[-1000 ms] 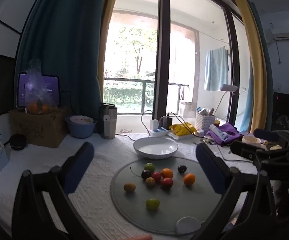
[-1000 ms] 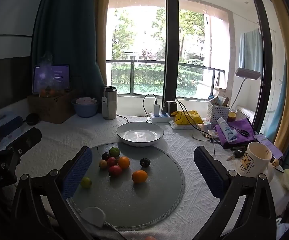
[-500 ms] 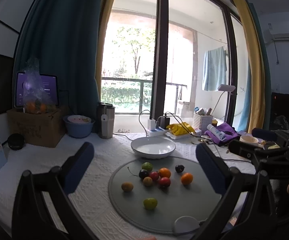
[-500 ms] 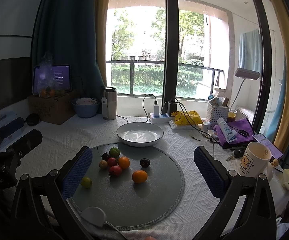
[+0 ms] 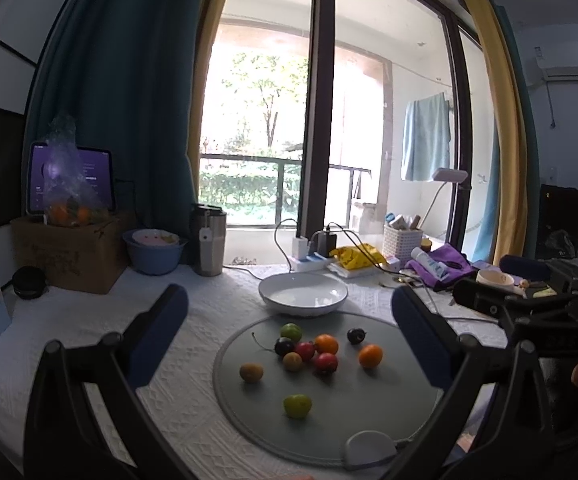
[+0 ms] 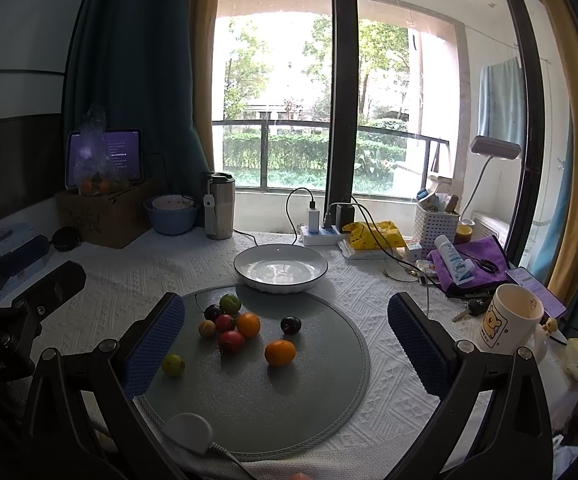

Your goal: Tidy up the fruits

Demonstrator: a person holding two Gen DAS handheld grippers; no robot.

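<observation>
Small round fruits (image 6: pixel 248 324) dot a matte round mat (image 6: pixel 309 392).

white-clothed table (image 6: pixel 137 280) carries a round grey mat (image 6: pixel 309 392), white dish (image 6: pixel 281 270), mug (image 6: pixel 509 322), cardboard box (image 6: pixel 101 212).

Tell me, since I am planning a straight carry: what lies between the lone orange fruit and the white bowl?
In the right wrist view, one dark plum sits between the orange fruit and the white bowl; otherwise bare grey mat.

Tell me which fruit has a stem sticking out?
The dark cherry at the cluster's left edge, below the green fruit. Its thin stem curves out leftward.
</observation>
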